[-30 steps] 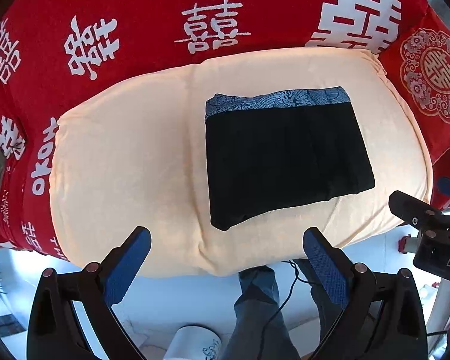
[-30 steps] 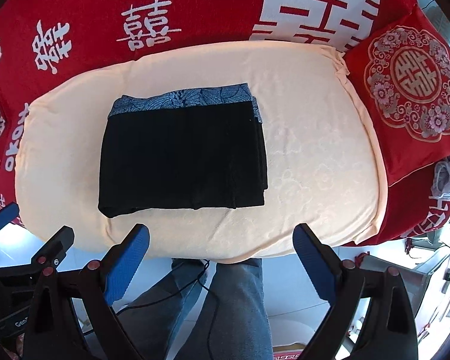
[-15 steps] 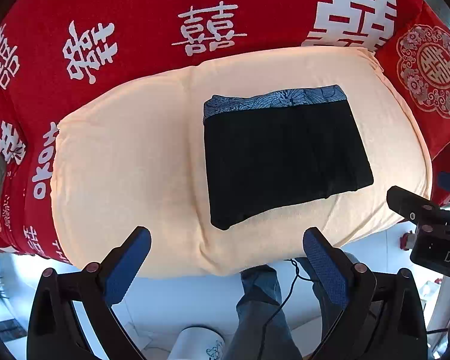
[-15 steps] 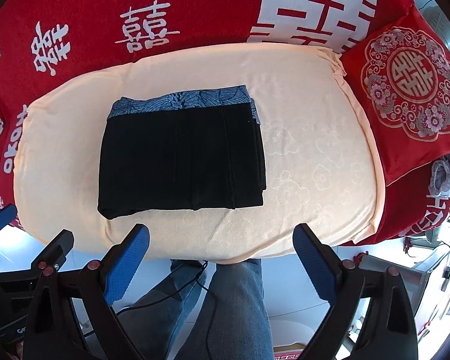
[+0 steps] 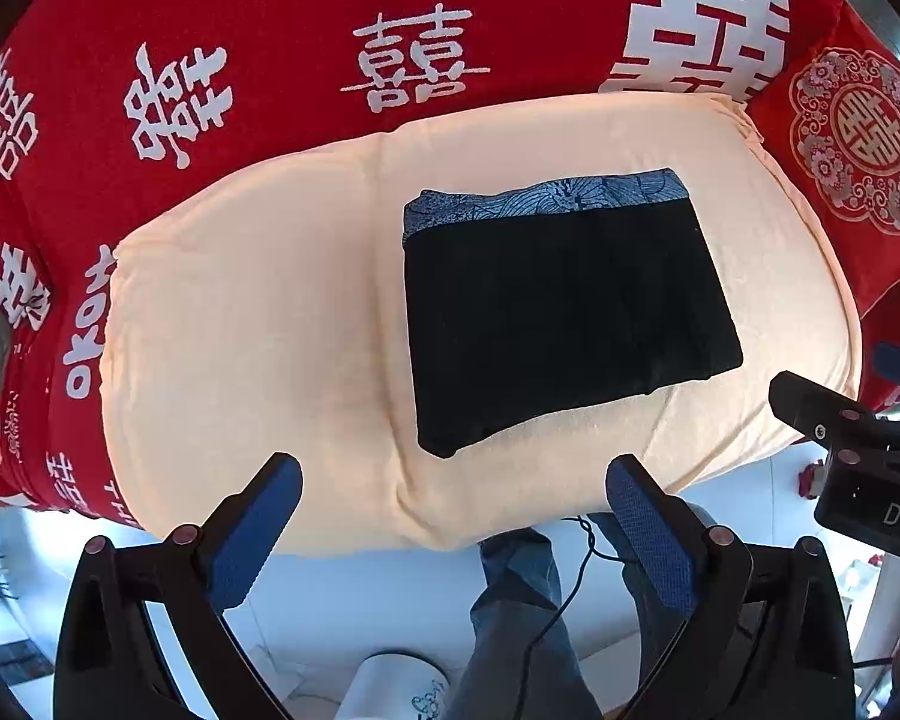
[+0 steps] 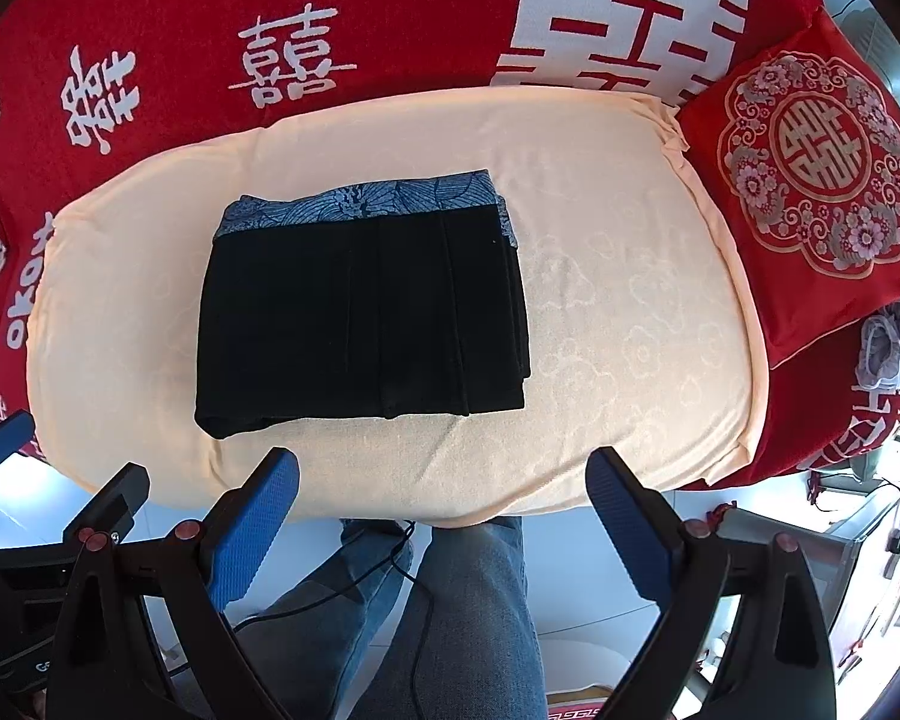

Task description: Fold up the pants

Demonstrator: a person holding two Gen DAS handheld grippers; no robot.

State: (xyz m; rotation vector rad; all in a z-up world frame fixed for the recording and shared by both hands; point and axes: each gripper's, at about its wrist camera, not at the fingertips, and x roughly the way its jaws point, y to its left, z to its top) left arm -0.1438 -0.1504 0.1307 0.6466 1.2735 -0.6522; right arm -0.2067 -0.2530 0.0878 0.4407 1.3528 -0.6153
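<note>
The black pants [image 5: 564,312] lie folded into a compact rectangle on a cream cushion [image 5: 246,324], with a blue patterned waistband along the far edge. They also show in the right wrist view [image 6: 360,312]. My left gripper [image 5: 450,486] is open and empty, held back over the cushion's near edge. My right gripper [image 6: 444,480] is open and empty, also back from the pants at the near edge. The right gripper's body shows at the right of the left wrist view [image 5: 858,438].
The cushion [image 6: 630,312] sits on a red cover with white characters [image 5: 270,72]. A red embroidered pillow [image 6: 810,180] lies at the right. The person's jeans-clad legs [image 6: 450,612] and a black cable are below, over a white floor.
Both grippers have drawn back and up slightly from the cushion; the folded pants have not moved.
</note>
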